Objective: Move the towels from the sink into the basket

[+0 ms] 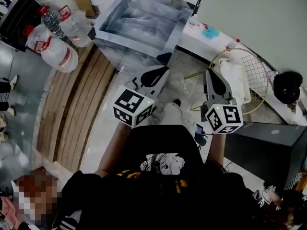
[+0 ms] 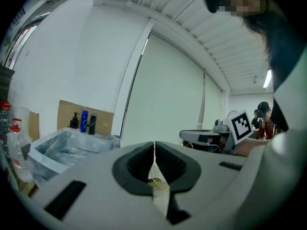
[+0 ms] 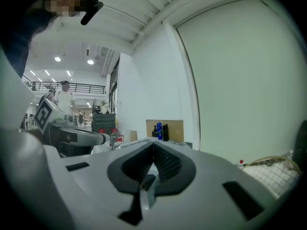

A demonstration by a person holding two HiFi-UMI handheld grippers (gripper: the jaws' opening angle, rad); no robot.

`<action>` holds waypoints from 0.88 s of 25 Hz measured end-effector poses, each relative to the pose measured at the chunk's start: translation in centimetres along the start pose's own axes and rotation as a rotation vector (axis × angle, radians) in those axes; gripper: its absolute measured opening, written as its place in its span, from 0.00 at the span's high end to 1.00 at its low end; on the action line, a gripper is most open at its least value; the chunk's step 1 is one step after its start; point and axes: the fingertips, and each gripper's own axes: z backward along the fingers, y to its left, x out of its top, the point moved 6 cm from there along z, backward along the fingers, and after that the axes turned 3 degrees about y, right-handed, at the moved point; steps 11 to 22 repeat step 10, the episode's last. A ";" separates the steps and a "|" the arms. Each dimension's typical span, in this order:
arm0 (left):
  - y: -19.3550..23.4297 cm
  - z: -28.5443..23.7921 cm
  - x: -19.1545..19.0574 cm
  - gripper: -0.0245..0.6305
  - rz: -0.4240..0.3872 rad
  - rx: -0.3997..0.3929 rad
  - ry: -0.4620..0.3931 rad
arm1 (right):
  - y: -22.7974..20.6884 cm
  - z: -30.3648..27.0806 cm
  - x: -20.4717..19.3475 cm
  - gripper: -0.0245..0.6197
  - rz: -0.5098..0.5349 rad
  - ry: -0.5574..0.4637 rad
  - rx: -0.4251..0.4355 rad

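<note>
Both claws sit close to the person's body, on the near side of the sink (image 1: 129, 43), pointing level rather than down into it. The left claw (image 2: 154, 152) is pressed together with nothing between its jaws. The right claw (image 3: 153, 153) is closed and empty too. A white towel (image 1: 234, 78) lies in the wire basket (image 1: 256, 73), right of the sink. No towel shows in the sink, so the moving looks finished and the claws seem idle.
</note>
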 end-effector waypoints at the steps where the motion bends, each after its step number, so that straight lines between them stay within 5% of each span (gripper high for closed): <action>1: 0.1 0.1 0.1 0.95 -0.001 0.000 -0.003 | 0.0 0.0 0.1 0.95 0.001 0.000 -0.004; 22: 0.7 0.3 1.0 0.95 -0.004 0.003 -0.015 | -0.5 0.3 0.9 0.95 0.016 -0.005 -0.031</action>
